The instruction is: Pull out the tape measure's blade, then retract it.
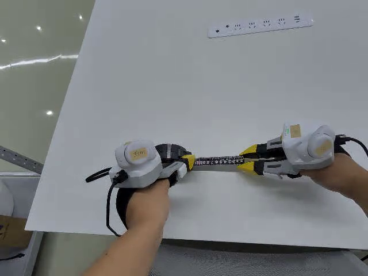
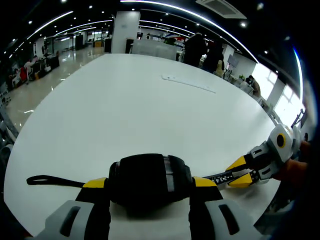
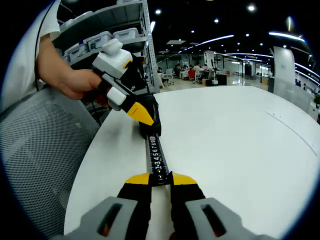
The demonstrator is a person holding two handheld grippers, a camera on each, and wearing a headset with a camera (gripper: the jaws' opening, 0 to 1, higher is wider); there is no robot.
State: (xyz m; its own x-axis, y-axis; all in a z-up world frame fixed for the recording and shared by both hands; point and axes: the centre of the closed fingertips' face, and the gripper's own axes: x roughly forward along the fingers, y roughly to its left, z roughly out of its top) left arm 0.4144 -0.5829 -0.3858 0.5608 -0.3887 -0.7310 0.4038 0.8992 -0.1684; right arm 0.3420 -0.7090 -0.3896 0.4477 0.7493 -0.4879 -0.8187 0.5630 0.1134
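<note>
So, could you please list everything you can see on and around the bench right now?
Table: one, white, under everything.
Power strip: one, white, table's far side.
Tape measure: one, black, held by left gripper.
Blade: one, dark, stretched from tape measure to right gripper.
Strap: one, black, on table left of tape measure.
Left gripper: one, white-yellow, fingers shut on tape measure.
Right gripper: one, white-yellow, fingers shut on blade.
Hands: two, holding the grippers.

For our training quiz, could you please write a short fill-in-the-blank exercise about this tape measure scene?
The left gripper is shut on the tape measure's case, which is ____ in colour.
The right gripper is shut on the numbered ____.
The power strip lies on the white ____.
Missing words: black; blade; table.
</note>
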